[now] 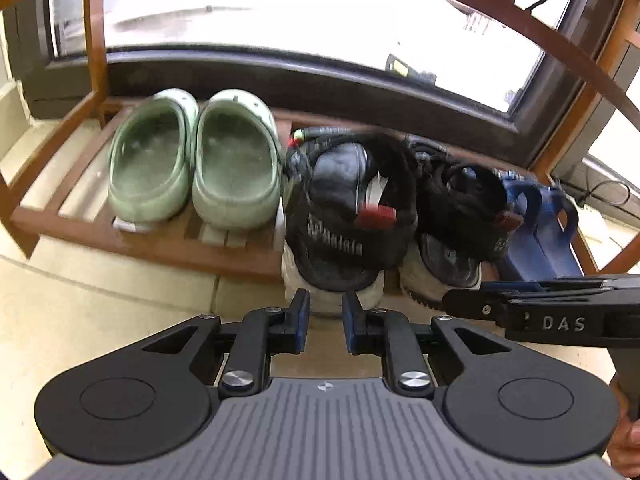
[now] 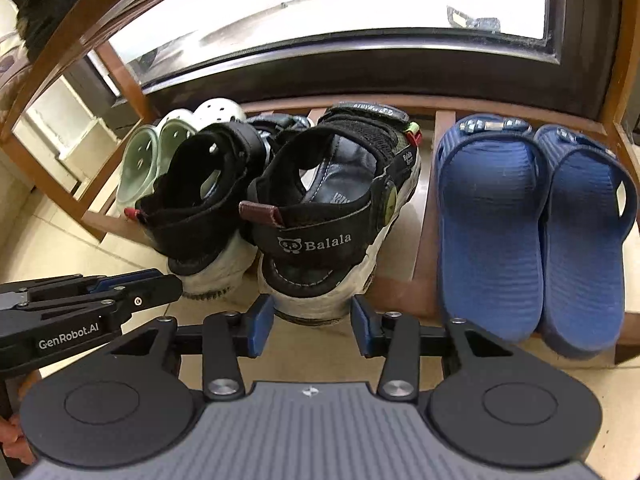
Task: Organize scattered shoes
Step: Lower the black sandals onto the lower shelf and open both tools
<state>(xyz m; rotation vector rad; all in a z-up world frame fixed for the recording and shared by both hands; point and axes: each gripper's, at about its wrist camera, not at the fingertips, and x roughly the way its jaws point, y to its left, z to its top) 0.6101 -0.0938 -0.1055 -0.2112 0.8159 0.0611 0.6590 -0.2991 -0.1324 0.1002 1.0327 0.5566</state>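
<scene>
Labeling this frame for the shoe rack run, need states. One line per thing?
Green clogs: paired on rack, heels toward camera.
Left sandal: upright on rack, heel overhanging front edge.
Right sandal: upright on rack, heel overhanging.
Blue slippers: paired on rack, heels overhanging.
Left gripper: narrow gap, nothing between the pads, just behind left sandal's heel.
Right gripper: open, nothing between the pads, behind right sandal's heel.
</scene>
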